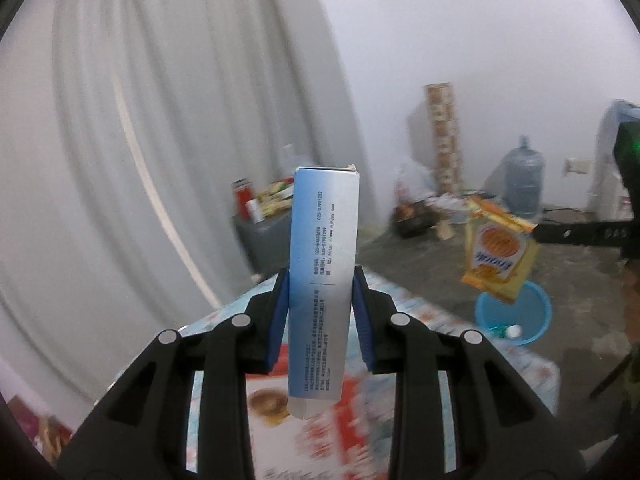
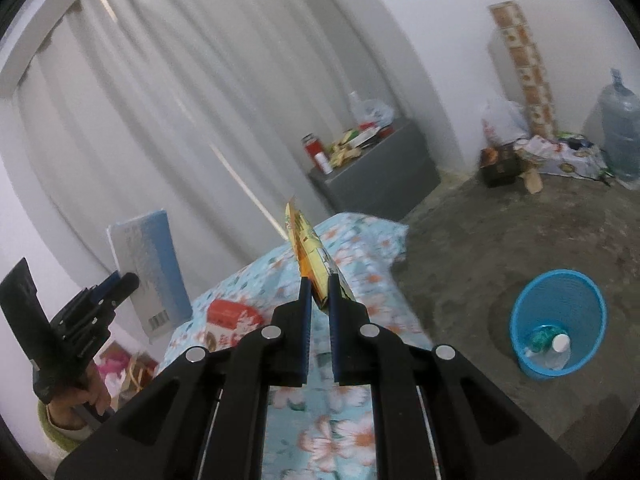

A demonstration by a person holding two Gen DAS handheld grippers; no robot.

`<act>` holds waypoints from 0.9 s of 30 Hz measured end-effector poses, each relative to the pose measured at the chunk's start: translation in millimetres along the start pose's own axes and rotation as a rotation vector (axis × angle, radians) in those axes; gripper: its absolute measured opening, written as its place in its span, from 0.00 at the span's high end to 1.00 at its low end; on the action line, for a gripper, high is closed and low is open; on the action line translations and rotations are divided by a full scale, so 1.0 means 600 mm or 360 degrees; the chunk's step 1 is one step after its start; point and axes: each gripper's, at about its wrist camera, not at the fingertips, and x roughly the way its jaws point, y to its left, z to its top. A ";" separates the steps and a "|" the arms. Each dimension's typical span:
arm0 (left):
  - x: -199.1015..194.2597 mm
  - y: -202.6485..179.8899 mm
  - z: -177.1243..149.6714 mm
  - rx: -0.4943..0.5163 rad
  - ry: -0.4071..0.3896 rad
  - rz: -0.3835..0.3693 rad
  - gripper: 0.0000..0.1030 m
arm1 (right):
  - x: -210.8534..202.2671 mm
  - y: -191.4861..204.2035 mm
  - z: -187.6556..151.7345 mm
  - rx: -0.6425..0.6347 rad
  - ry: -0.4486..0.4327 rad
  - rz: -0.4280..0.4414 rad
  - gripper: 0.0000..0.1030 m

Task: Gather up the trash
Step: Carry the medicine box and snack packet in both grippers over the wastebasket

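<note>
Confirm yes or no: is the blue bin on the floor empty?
No, the blue bin on the floor already holds a clear plastic bottle with a white cap and something green beside it.

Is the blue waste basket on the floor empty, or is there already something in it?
Not empty. The blue waste basket holds a clear plastic bottle with a white cap, beside something green.

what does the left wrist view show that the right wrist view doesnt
Only the left wrist view: the printed face of the yellow-orange snack packet and the fine print on the narrow side of the blue-and-white cardboard box.

Only the right wrist view: the person's hand holding the left gripper, the box's barcode, and the packet edge-on between the right gripper fingers.

Both: the box, the packet, the blue plastic basket on the floor with a bottle inside, the floral tablecloth, white curtains, the water jug.
</note>
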 end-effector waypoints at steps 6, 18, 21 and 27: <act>0.063 -0.112 0.053 0.0043 0.0018 -0.0281 0.73 | -0.035 -0.083 0.001 0.0116 -0.0058 -0.0130 0.92; 0.321 -0.381 0.086 0.0068 0.0404 -0.0910 0.73 | -0.044 -0.336 -0.010 0.0550 -0.0070 -0.0542 0.92; 0.390 -0.443 0.069 0.0079 0.0543 -0.1026 0.72 | -0.029 -0.394 -0.022 0.0658 -0.0047 -0.0600 0.92; 0.533 -0.553 0.015 0.0096 0.0785 -0.1120 0.72 | 0.029 -0.538 -0.057 0.1023 -0.0036 -0.0534 0.89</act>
